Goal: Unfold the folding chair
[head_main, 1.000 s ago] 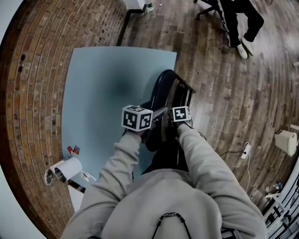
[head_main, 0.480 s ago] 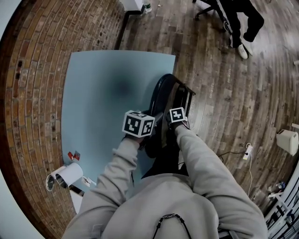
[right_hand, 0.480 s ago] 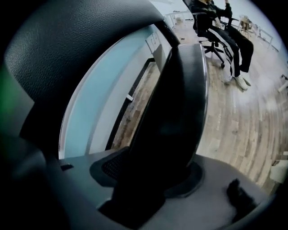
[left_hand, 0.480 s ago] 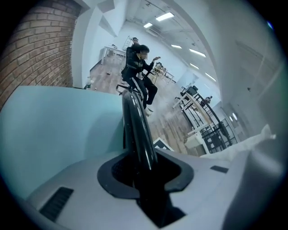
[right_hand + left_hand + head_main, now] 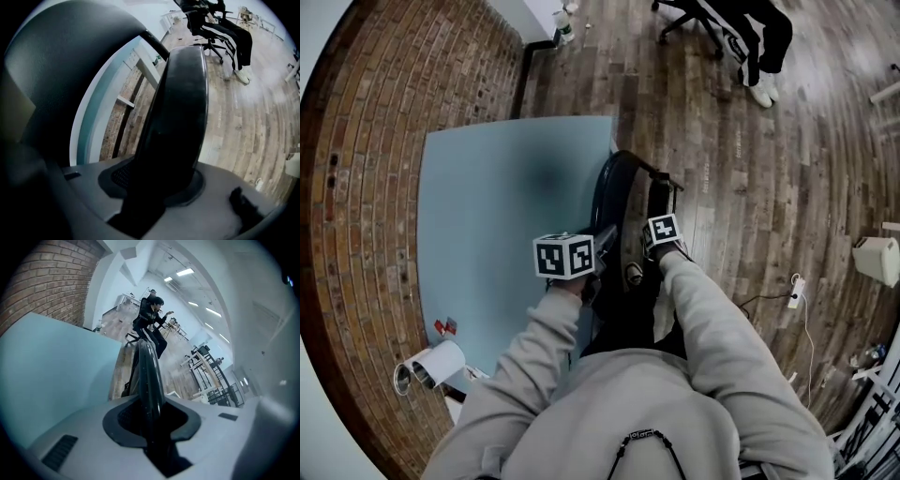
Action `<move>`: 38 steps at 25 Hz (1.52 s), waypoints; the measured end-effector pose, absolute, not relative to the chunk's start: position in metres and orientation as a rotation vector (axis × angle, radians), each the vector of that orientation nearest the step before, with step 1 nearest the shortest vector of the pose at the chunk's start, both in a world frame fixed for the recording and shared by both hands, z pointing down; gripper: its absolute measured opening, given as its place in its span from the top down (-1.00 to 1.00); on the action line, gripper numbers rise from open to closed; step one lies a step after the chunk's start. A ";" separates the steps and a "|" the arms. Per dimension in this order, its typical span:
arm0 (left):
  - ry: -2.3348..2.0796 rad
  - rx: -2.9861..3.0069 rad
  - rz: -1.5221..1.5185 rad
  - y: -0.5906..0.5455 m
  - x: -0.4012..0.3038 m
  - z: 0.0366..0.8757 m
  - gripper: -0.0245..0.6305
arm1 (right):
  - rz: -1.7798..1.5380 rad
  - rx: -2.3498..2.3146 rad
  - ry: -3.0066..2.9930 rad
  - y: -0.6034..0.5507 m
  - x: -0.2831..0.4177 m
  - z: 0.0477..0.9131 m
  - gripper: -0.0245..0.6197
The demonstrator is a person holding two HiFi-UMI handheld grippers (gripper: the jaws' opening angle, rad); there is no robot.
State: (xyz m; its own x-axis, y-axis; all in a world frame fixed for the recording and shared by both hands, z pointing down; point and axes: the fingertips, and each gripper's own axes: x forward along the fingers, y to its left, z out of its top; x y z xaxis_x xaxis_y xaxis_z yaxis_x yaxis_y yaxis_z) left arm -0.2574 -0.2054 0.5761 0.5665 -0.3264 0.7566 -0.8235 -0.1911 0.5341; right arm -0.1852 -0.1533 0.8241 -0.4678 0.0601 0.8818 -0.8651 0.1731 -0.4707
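Folding chair (image 5: 607,187) stands upright (folded).

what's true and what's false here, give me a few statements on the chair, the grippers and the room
1. The folding chair stands folded. True.
2. The left gripper is empty. False: the chair's thin black rim is clamped between its jaws, which have just been closing.
3. In the head view a light blue sheet lies left of the chair. True.
4. Nobody else is in the room. False: a person in dark clothes sits on an office chair.
5. The right gripper grips the blue sheet. False: its jaws, which have just been closing, are on the chair's thick black panel.
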 end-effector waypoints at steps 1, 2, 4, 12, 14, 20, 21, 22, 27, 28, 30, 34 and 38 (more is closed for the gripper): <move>-0.952 1.770 0.599 -0.205 -0.249 0.574 0.63 | 1.445 0.774 -1.619 -0.150 -0.174 0.821 0.44; -0.950 1.773 0.594 -0.205 -0.240 0.572 0.63 | 1.471 0.762 -1.613 -0.146 -0.163 0.818 0.45; -0.951 1.781 0.586 -0.204 -0.219 0.567 0.63 | 1.511 0.745 -1.610 -0.140 -0.140 0.815 0.46; -0.976 1.852 0.735 -0.199 -0.162 0.581 0.70 | 1.684 0.709 -1.716 -0.118 -0.034 0.827 0.47; -0.962 1.852 0.717 -0.200 -0.153 0.584 0.70 | 1.719 0.680 -1.745 -0.114 -0.009 0.831 0.47; -0.947 1.837 0.716 -0.194 -0.130 0.591 0.71 | 1.800 0.554 -1.911 -0.099 0.048 0.848 0.48; -0.946 1.836 0.713 -0.193 -0.125 0.593 0.71 | 1.803 0.537 -1.935 -0.099 0.059 0.852 0.48; -0.946 1.833 0.711 -0.191 -0.120 0.595 0.71 | 1.806 0.519 -1.960 -0.098 0.069 0.855 0.47; -0.952 1.816 0.695 -0.187 -0.103 0.607 0.71 | 1.854 0.454 -2.117 -0.095 0.116 0.873 0.47; -0.946 1.819 0.698 -0.186 -0.099 0.610 0.71 | 1.868 0.440 -2.141 -0.094 0.126 0.878 0.47; -0.932 1.821 0.720 -0.181 -0.090 0.615 0.71 | 1.888 0.388 -2.191 -0.089 0.144 0.888 0.48; -0.918 1.820 0.734 -0.176 -0.065 0.630 0.70 | 1.940 0.297 -2.303 -0.081 0.187 0.914 0.48; -0.923 1.785 0.718 -0.176 -0.052 0.647 0.71 | 2.016 0.282 -2.416 -0.081 0.224 0.945 0.49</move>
